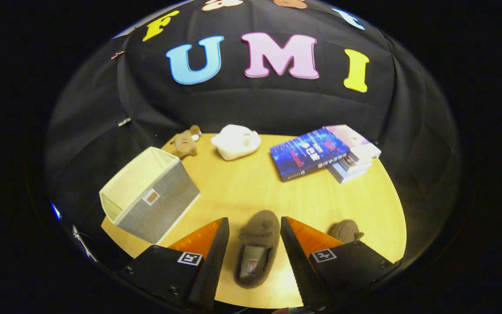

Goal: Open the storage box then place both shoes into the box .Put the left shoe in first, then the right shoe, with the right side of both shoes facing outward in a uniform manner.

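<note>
- The counter (251, 192) is a pale wooden top carrying everything I have to work with.
- The box (148, 198) stands well ahead of my tool and off to its left, on the counter's near left corner; its open mouth faces up and away to the left, so I judge the opening step done.
- A stack of books (320, 152) lies far right, with a white soft toy (235, 141) and a small brown plush (184, 143) at the back; I should steer wide of none of them, as they sit well apart from my path.
- One slipper (255, 248) lies between the fingers, toe pointing away; the other slipper (344, 231) peeks out just beyond the right finger.
- My tool (254, 226) is spread wide, holding nothing, fingers clear of the slipper on both sides.
- Which slipper is the left one I cannot tell; I would check that first, then lower squarely and pinch across the midsection, not the soft toe.
</note>
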